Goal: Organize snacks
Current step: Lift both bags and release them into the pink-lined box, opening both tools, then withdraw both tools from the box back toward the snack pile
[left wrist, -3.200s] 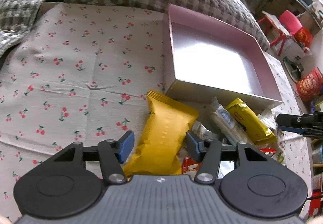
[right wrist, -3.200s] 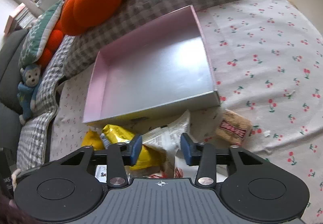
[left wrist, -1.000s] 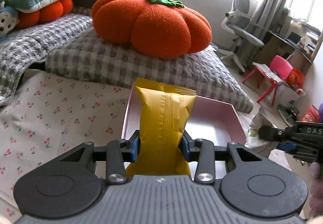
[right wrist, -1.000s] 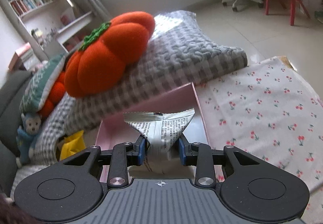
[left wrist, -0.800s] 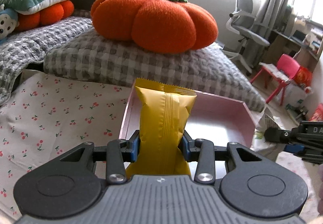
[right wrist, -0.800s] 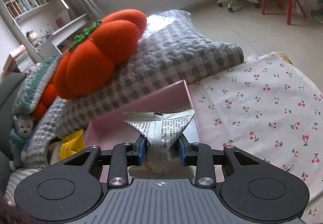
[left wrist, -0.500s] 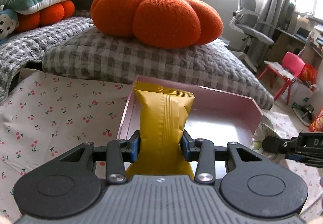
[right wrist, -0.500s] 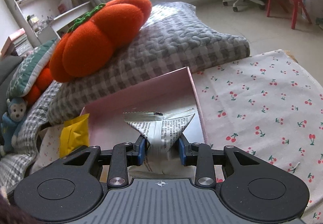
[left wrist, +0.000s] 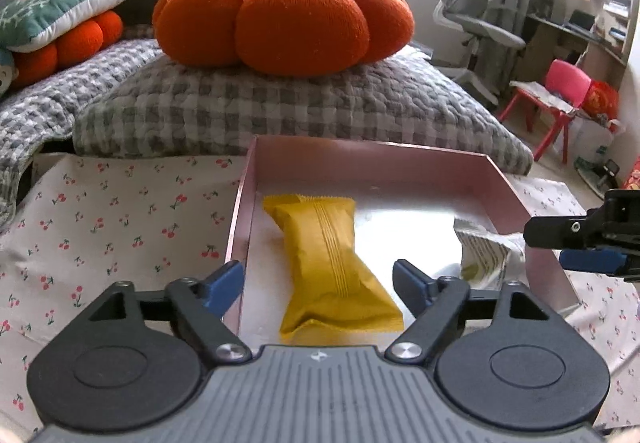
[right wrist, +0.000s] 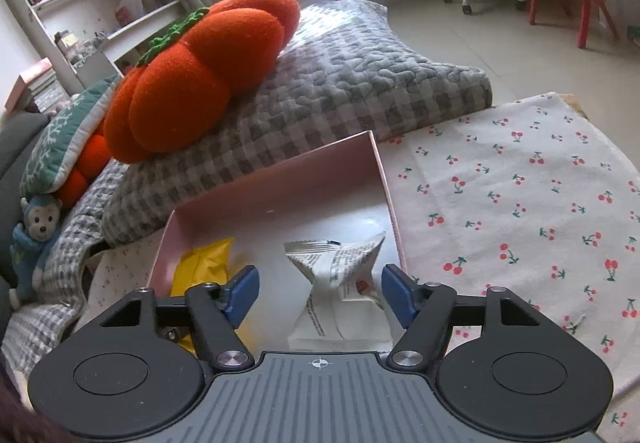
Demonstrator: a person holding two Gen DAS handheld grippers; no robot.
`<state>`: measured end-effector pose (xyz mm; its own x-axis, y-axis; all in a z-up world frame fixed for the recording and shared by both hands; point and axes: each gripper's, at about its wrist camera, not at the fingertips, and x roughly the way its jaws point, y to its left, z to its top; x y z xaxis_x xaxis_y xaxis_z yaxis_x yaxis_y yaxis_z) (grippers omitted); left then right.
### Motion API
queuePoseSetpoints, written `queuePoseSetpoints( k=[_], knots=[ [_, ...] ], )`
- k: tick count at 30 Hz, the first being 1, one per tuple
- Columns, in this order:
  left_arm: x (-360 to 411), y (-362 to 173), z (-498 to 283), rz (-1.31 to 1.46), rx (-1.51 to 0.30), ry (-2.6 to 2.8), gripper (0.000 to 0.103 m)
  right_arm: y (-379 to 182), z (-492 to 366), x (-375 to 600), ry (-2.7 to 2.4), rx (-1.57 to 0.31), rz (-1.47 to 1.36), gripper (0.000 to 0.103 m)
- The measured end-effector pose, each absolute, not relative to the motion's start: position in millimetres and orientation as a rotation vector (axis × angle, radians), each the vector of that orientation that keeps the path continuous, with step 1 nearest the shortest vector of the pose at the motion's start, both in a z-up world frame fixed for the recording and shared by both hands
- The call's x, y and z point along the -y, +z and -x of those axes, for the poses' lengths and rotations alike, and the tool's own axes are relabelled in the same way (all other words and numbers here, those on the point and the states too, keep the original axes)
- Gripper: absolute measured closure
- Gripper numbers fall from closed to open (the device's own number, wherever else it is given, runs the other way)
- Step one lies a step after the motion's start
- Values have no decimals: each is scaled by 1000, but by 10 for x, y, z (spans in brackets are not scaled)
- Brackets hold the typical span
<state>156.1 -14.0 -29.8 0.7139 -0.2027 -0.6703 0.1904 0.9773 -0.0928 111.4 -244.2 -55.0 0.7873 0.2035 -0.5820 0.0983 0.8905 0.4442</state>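
A shallow pink box lies on the cherry-print cloth. A yellow snack packet lies inside it on the left side. My left gripper is open just above the packet's near end. A white printed snack packet lies in the box by its right wall. My right gripper is open around it without gripping it. The yellow packet also shows in the right wrist view. The white packet and the right gripper's fingers also show in the left wrist view.
A grey checked cushion with a big orange pumpkin pillow lies right behind the box. The cherry-print cloth spreads to both sides. A toy monkey sits far left. A red chair and an office chair stand beyond.
Both grippers came down over the box and opened. The yellow packet and the white packet left the jaws and now lie in the box.
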Motion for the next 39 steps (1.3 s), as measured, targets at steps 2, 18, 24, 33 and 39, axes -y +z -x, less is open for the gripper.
queuePoseSetpoints(
  k=[2,18,24,33,39],
  knots=[
    [136,-286,-1538,22,-763,-227,17,-529,-1091,2454,53,-678,-478,28],
    [59,-122,-1182,-29,-844,-241,0,-344,-769,2413,54,-733,-399,16],
    [-9,-80,-1033,-50,-866,-255,0,-344,-593,2387,56,-733,-352,15],
    [-82,-117,-753,-88,-885,-314,0,-417,-328,2304,40,-690,-272,15],
    [-138,-192,-574,-83,-907,-350,0,-518,-85,2238,99,-704,-218,15]
  ],
)
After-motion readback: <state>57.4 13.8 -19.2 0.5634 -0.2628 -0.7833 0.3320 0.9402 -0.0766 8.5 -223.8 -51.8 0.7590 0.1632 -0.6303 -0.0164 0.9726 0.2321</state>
